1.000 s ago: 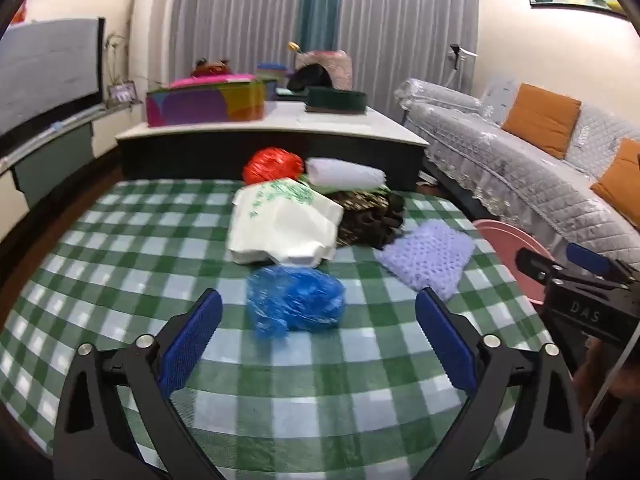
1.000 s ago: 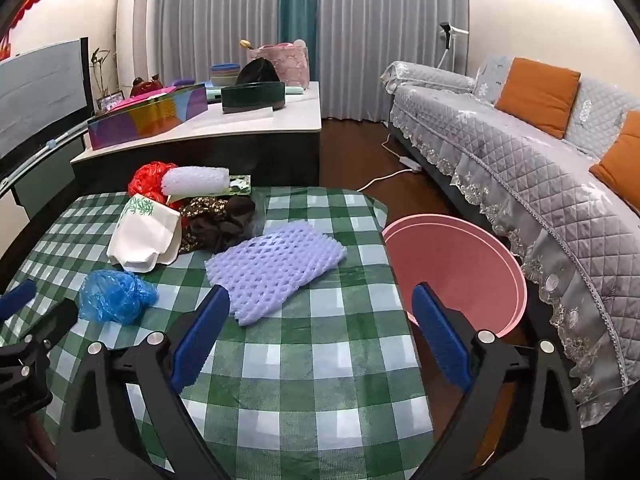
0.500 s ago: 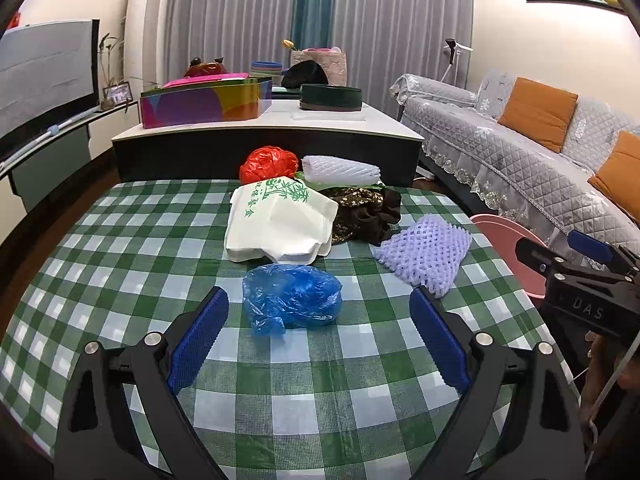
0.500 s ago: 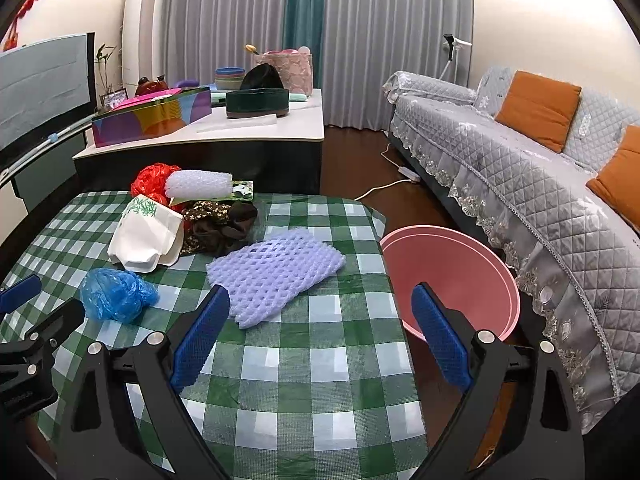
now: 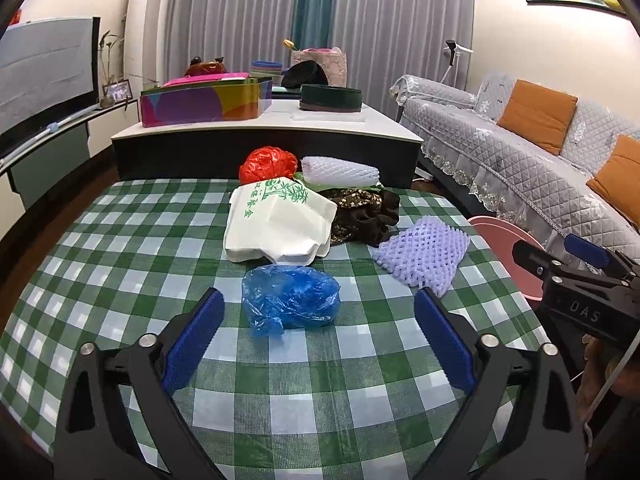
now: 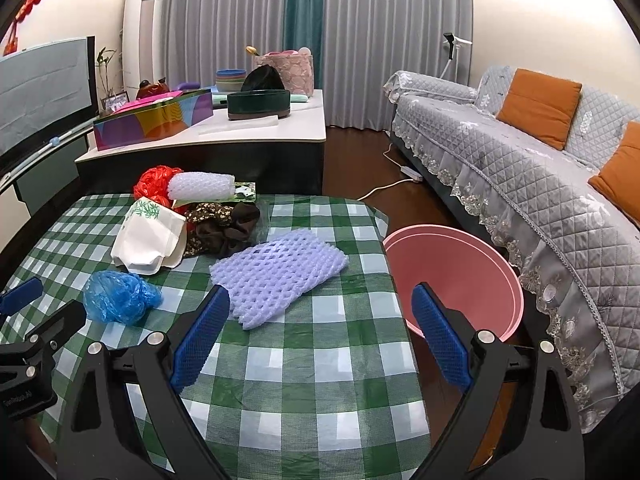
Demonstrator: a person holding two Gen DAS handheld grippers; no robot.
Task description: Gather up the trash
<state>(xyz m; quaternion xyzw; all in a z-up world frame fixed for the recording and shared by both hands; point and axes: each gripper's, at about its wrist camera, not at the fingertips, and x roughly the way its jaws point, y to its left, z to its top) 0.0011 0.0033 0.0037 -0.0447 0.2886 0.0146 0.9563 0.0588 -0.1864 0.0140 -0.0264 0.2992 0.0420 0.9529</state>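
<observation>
Left gripper (image 5: 316, 334), low centre of the left wrist view: jaws spread wide, nothing between them, hovering over the green checked tablecloth (image 5: 120, 280). Just beyond the blue pads (image 5: 192, 340), centre frame: crumpled blue plastic bag (image 5: 290, 298). Further up: white foam takeout box (image 5: 276, 226), red plastic bag (image 5: 268, 164), white foam net sleeve (image 5: 340, 170), dark floral cloth (image 5: 360, 212). Right of centre: lilac foam net (image 5: 424, 254).

Right gripper (image 6: 320, 336), low centre of the right wrist view: jaws also wide apart and empty. Just beyond its left pad, mid-frame: the lilac foam net (image 6: 280, 276). Right of the table edge, mid-right of frame: pink basin (image 6: 452, 276) on the floor. Far right: grey quilted sofa (image 6: 520, 168).
</observation>
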